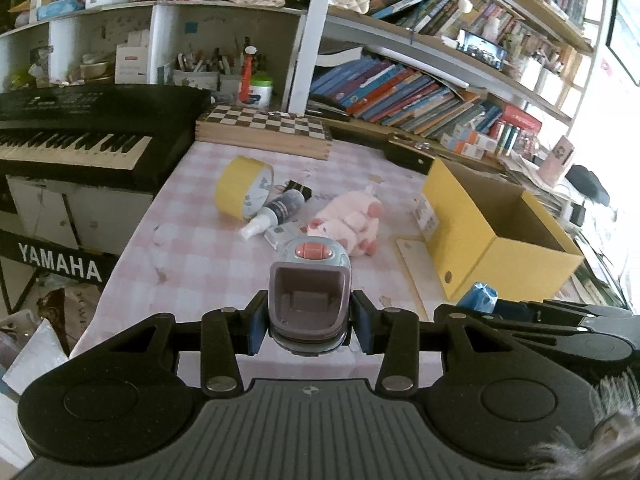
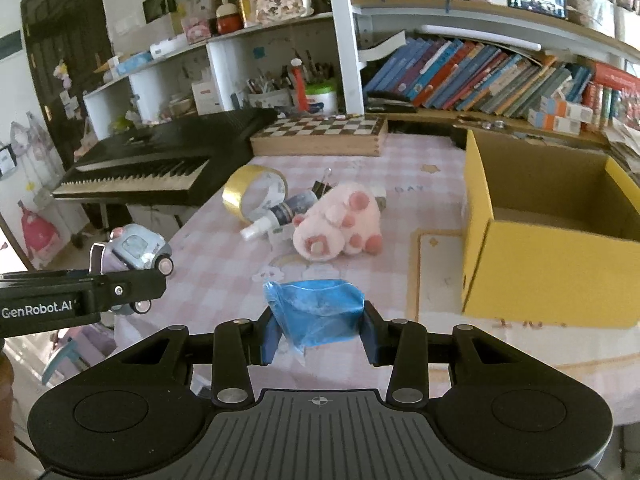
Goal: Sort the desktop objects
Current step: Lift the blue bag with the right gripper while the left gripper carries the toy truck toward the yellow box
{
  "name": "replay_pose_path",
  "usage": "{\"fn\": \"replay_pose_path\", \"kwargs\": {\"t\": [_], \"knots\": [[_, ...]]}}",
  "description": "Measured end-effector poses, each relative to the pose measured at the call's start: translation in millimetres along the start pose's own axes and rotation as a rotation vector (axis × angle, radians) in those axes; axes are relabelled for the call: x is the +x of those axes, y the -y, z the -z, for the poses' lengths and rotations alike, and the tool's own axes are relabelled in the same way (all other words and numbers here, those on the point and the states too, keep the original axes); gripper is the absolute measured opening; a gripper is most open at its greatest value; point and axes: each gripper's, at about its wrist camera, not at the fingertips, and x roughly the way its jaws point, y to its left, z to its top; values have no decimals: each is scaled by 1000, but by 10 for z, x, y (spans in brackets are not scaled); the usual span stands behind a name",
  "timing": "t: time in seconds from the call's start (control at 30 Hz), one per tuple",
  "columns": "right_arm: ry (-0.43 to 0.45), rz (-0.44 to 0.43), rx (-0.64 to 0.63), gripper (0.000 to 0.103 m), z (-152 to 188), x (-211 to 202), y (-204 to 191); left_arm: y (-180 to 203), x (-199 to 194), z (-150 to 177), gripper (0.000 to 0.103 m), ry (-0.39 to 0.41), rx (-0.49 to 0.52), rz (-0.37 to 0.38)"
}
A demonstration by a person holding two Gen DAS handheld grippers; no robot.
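My left gripper point(image 1: 308, 320) is shut on a small grey-blue toy car point(image 1: 309, 292), held above the near edge of the pink checked table point(image 1: 192, 248); the same car point(image 2: 132, 252) shows at the left of the right wrist view. My right gripper point(image 2: 318, 332) is shut on a crumpled blue plastic packet point(image 2: 316, 312), seen too beyond the left gripper point(image 1: 478, 294). On the table lie a pink plush toy point(image 2: 338, 224), a yellow tape roll point(image 2: 256, 192), a small spray bottle point(image 2: 280, 212) and a black binder clip point(image 2: 322, 188). An open yellow cardboard box point(image 2: 548, 264) stands at the right.
A wooden chessboard case point(image 2: 320, 136) lies at the table's far edge. A black keyboard point(image 1: 68, 140) stands left of the table. Crowded bookshelves point(image 2: 500, 76) fill the back wall. A white card point(image 1: 416, 264) lies beside the box.
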Motion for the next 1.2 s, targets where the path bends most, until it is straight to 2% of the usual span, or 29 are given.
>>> {"fn": "replay_pose_path", "kwargs": {"t": [0.57, 1.2], "knots": [[25, 99, 97, 40, 468, -542, 40, 282, -288, 347, 40, -33, 87, 114], [19, 245, 259, 40, 777, -888, 395, 820, -121, 465, 40, -120, 220, 290]]}}
